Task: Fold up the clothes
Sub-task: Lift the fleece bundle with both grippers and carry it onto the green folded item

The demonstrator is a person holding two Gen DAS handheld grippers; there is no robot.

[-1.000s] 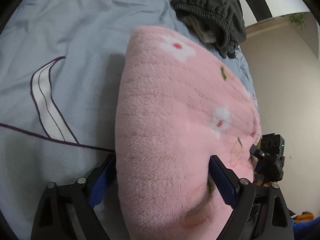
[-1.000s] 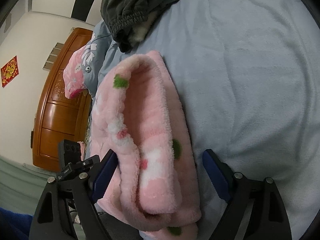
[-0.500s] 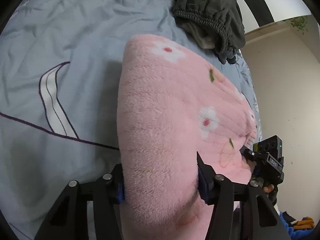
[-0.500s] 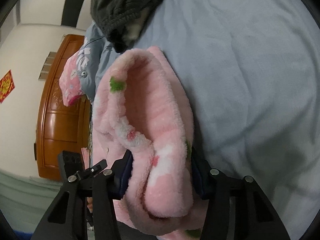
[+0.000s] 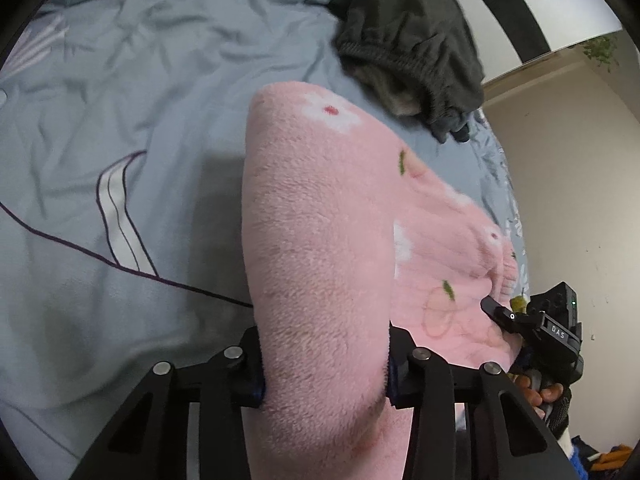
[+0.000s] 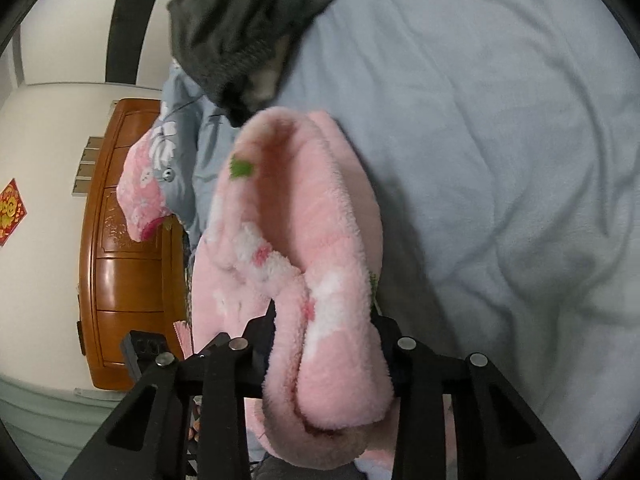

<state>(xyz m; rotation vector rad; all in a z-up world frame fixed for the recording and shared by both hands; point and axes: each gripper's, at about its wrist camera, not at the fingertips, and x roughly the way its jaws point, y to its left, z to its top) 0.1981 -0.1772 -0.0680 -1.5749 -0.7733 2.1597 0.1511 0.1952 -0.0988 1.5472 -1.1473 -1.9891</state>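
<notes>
Left wrist view: the left gripper [image 5: 326, 364], whose jaws stood wide a second ago, has just been closing and now pinches the near edge of the pink fleece [image 5: 320, 240], which lies folded on the blue bedsheet [image 5: 100, 100] beside a dark garment [image 5: 408, 32].

Right wrist view: the right gripper [image 6: 324, 354] has likewise just been closing and now clamps the bunched fleece [image 6: 320, 240] at its near end. With both ends gripped, the next fold or lift looks ready to begin.
</notes>
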